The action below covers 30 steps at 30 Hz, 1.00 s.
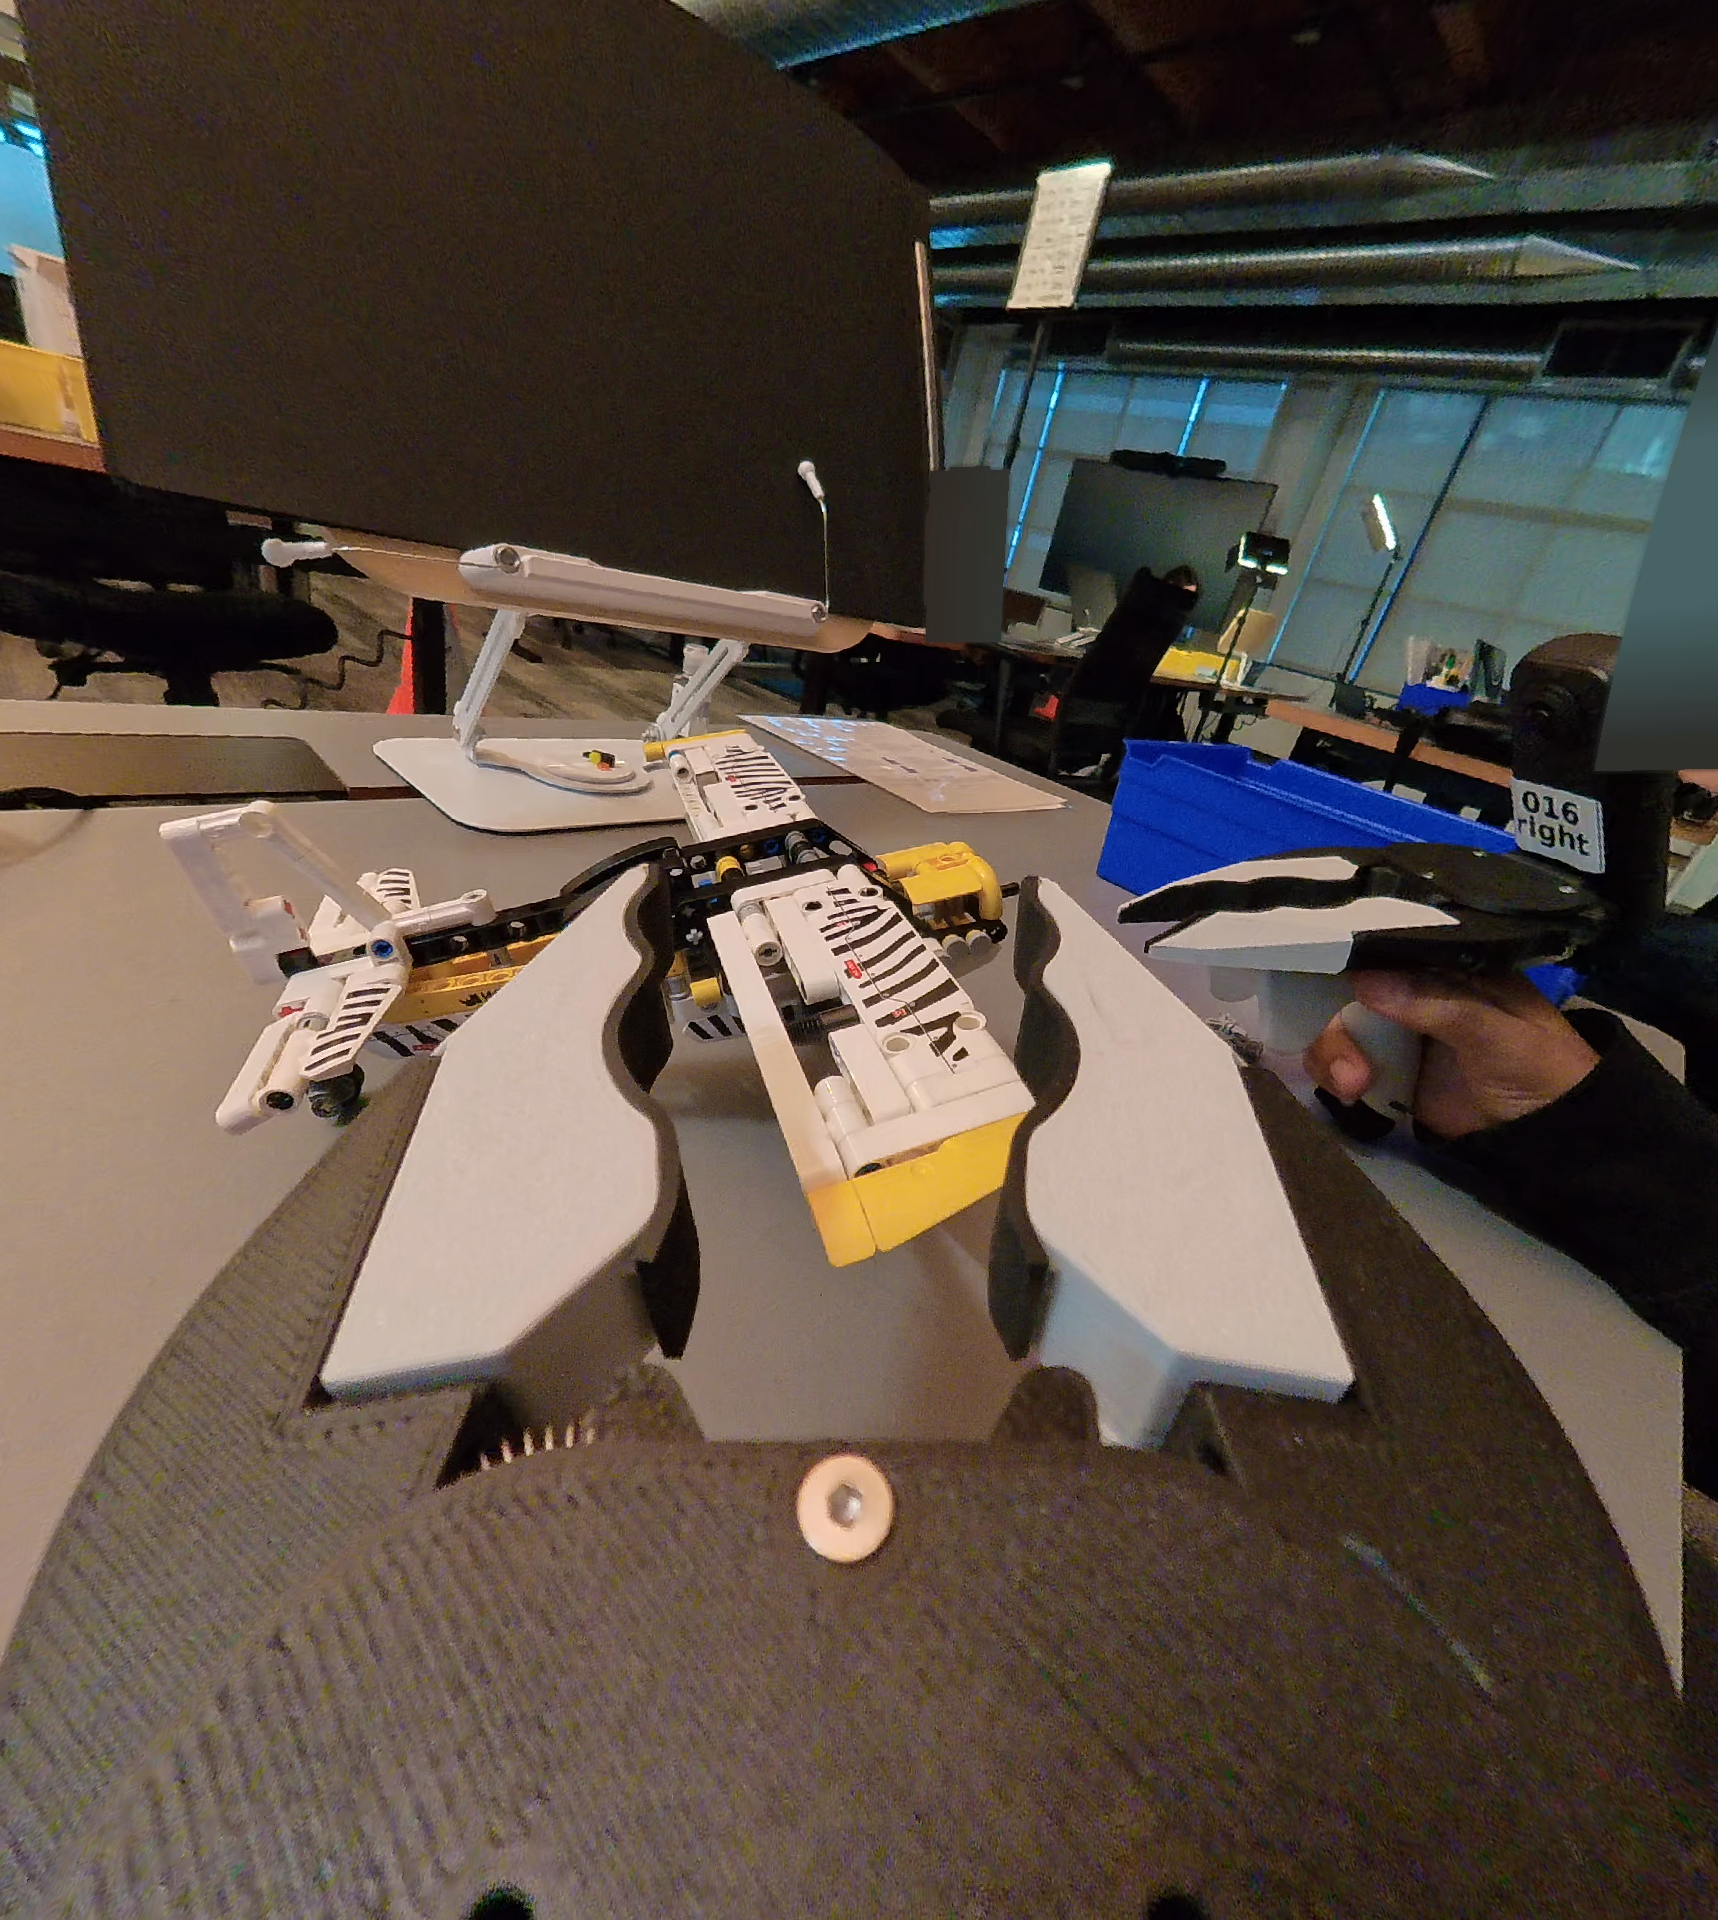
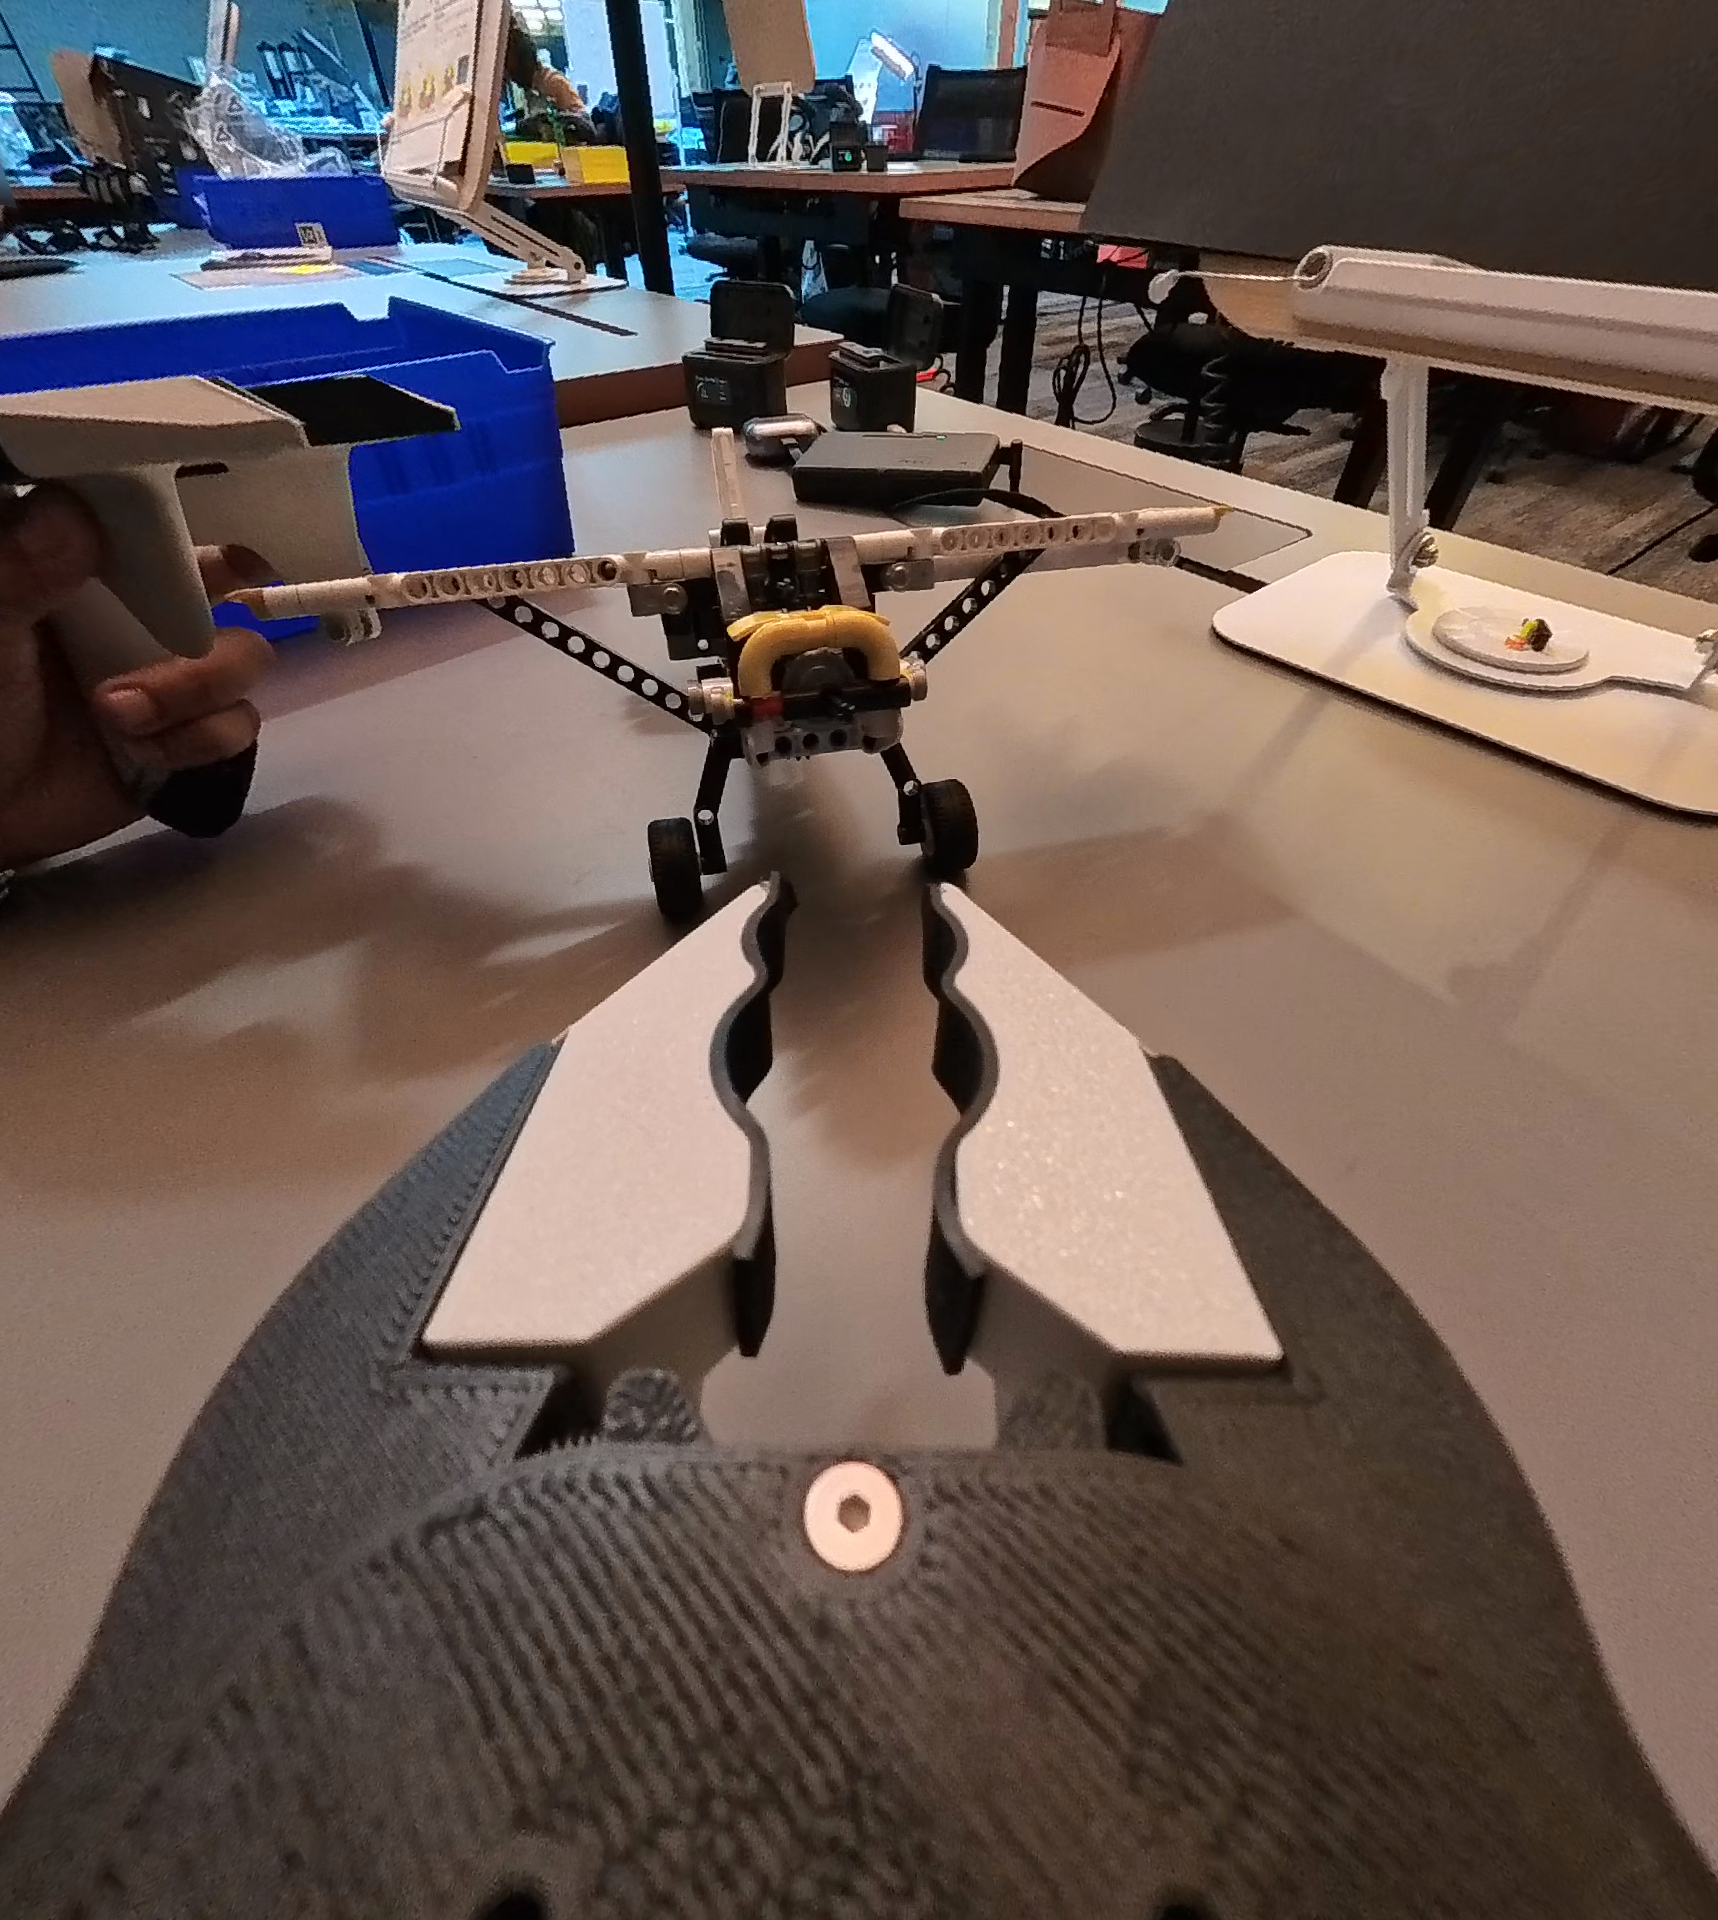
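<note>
Left gripper (image 1: 839, 904), seen along its own fingers, stands wide open astride the near wing of a brick-built model plane (image 1: 834, 966). The wing, white with black stripes and a yellow tip, runs between the 2 fingers toward 6 o'clock. Clear space shows between the wing and the right finger; the left finger (image 1: 564, 1039) overlaps the model's dark frame, and contact there cannot be confirmed. Judgement: the fingers bracket the wing without clamping it, so the model rests on its own on the grey table (image 1: 55, 1039). At 3 o'clock the right gripper (image 1: 1141, 925) points in at the yellow nose, near it but apart, held by a hand (image 1: 1437, 1049) on its grip. Behind it, a blue bin (image 1: 1250, 821). At 12 o'clock a white stand (image 1: 522, 769) carries a dark board, likely raised for reading while working.

Right wrist view: the right gripper (image 2: 855, 904) has its fingers parted by a narrow gap with nothing between them. They hover just short of the plane (image 2: 803, 665), which faces the camera at 12 o'clock, standing on its 2 front wheels, wings level. The fingertips sit low, near the wheels and touching neither. At 9 o'clock the left gripper (image 2: 367, 416) sits over the wing tip, its hand (image 2: 55, 675) beneath. The blue bin (image 2: 470, 416) lies at 10 o'clock, the stand's base (image 2: 1354, 644) at 2 o'clock.
</note>
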Tool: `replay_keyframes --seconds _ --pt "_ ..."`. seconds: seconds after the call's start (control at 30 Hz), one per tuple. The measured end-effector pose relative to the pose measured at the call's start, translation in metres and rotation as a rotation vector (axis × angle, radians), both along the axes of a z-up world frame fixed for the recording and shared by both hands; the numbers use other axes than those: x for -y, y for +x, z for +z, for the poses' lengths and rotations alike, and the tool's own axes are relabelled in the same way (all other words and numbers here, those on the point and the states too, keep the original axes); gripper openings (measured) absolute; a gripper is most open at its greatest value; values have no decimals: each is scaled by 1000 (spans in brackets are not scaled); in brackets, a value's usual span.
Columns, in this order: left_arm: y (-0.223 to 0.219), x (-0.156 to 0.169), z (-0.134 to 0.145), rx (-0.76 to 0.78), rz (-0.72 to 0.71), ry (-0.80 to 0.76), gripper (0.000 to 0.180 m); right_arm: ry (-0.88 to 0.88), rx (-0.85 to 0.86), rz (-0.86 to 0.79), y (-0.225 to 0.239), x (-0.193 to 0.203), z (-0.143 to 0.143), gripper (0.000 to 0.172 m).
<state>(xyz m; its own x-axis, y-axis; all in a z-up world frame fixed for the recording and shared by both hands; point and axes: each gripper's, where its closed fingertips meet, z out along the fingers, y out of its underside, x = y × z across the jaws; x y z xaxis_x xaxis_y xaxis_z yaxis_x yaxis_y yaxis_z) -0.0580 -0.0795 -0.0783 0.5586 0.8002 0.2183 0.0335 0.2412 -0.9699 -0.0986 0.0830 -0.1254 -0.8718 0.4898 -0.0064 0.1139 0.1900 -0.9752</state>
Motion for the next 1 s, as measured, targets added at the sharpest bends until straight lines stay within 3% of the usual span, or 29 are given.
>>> replay_keyframes --seconds 0.2,0.37,0.47,0.57,0.63,0.7,0.8,1.0 --pt "0 0 0 -1 6 -5 64 5 0 7 1 3 -1 33" --pt "-10 3 22 -26 14 -56 64 -23 41 59 -3 25 15 57" --pt "-26 -17 32 49 -131 -217 67 56 31 107 -13 45 24 64" --pt "-33 -48 9 200 -406 -482 84 179 48 172 -24 65 20 63" --pt "-58 -48 -9 217 -382 -665 90 247 83 202 -29 72 12 60" --pt "-78 -53 -20 213 -368 -748 90 265 105 231 -28 78 7 56" --pt "-87 -69 -19 228 -433 -662 89 268 86 234 -27 78 2 46" --pt "-89 -60 -23 246 -465 -602 74 205 21 238 -29 79 8 41"
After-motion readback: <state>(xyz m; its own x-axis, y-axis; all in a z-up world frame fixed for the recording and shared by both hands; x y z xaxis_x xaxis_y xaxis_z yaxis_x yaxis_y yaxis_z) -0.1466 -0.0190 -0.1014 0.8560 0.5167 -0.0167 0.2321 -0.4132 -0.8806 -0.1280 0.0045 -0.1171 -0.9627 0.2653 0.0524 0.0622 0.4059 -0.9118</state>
